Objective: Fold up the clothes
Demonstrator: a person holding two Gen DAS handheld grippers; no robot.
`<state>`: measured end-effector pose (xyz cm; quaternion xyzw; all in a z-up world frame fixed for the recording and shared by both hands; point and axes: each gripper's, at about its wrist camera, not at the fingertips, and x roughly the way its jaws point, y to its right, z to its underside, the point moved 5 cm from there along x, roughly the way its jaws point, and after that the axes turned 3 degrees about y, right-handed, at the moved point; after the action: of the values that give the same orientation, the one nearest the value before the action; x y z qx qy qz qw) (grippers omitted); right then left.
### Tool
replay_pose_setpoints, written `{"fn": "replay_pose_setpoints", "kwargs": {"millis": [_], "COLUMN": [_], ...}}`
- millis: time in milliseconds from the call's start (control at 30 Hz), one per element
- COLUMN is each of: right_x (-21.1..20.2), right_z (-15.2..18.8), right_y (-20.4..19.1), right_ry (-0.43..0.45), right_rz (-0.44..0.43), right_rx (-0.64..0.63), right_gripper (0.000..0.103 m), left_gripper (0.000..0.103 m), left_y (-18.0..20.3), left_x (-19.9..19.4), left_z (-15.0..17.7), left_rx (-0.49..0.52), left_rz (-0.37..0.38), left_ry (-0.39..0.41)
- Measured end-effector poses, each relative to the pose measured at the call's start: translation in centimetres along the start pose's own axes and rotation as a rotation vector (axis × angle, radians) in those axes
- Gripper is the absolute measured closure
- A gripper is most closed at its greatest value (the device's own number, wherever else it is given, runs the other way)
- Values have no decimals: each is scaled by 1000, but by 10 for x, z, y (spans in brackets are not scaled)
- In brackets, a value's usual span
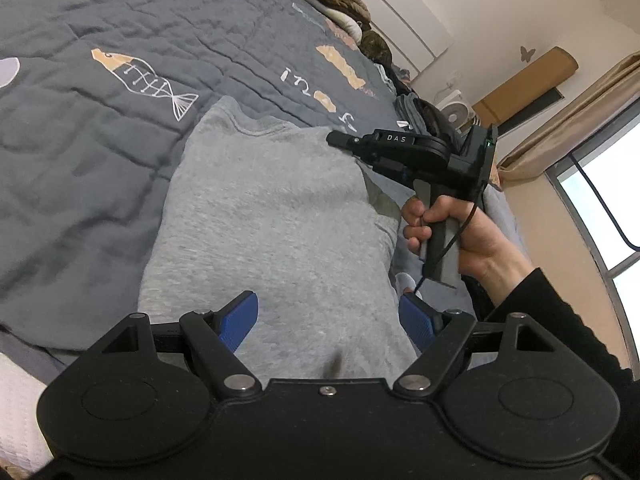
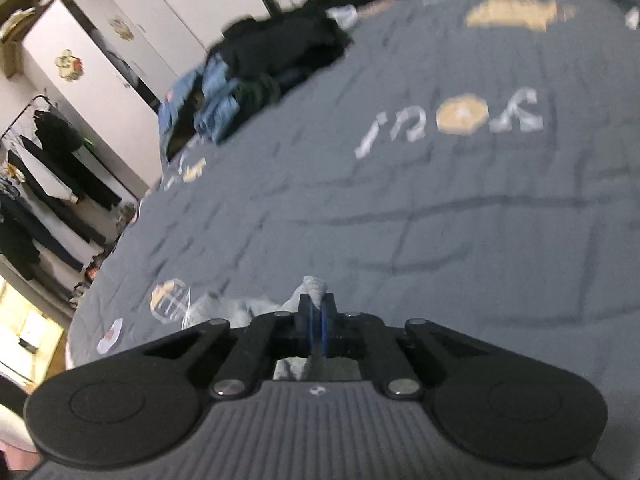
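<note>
A grey garment (image 1: 272,216) lies flat on the dark grey quilt (image 1: 80,152), folded into a rough rectangle. My left gripper (image 1: 328,320) hovers over its near edge, open, with its blue pads (image 1: 240,320) wide apart and only the flat cloth below them. A hand (image 1: 460,236) holds my right gripper (image 1: 334,139) at the garment's far right side. In the right wrist view my right gripper (image 2: 316,306) is shut, and a tuft of the grey garment (image 2: 314,286) sticks out between its blue pads. More grey fabric (image 2: 236,308) bunches just left of it.
A heap of dark clothes and jeans (image 2: 240,80) sits at the bed's far edge. White wardrobes (image 2: 100,60) and a clothes rack (image 2: 48,168) stand beyond. A window (image 1: 608,208), a curtain and a small fan (image 1: 456,110) are to the right. White textured cloth (image 1: 20,408) lies near left.
</note>
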<state>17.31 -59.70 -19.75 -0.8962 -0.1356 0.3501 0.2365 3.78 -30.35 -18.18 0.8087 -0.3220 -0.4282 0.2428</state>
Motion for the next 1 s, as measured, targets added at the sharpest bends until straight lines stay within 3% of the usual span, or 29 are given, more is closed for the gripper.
{"fn": "replay_pose_setpoints", "kwargs": {"millis": [100,200,300,400,500,600,767,833,1000], "right_x": [3,20,-3,-34,-77,-112,-142,-137,-128], "right_z": [-5,0,-3,-4,6,40,120,140,180], "right_y": [1,18,23,19,-9,-48,-86,-86,-70], "right_ry": [52,-51,-8,50,133,138,87,40,-88], "right_rz": [3,102,119,117,62,-57,-137,-101,25], "right_rx": [-22,-4,39,69,69,83,124,125,72], "right_gripper": [100,96,95,93,91,83,72,72,72], "left_gripper": [26,26,26,26,26,26,26,26,26], "left_y": [-4,-11,-17,-19,-16,-18,-37,-45,-48], "left_x": [-3,-4,-7,-13,-18,-12,6,15,31], "left_z": [0,0,-3,-8,-13,-14,-7,-1,24], "left_rx": [-8,-15,-21,-40,-60,-139,-272,-314,-284], "left_rz": [-17,-66,-112,-99,-23,89,132,128,73], "left_ry": [7,9,18,41,87,97,76,51,-100]}}
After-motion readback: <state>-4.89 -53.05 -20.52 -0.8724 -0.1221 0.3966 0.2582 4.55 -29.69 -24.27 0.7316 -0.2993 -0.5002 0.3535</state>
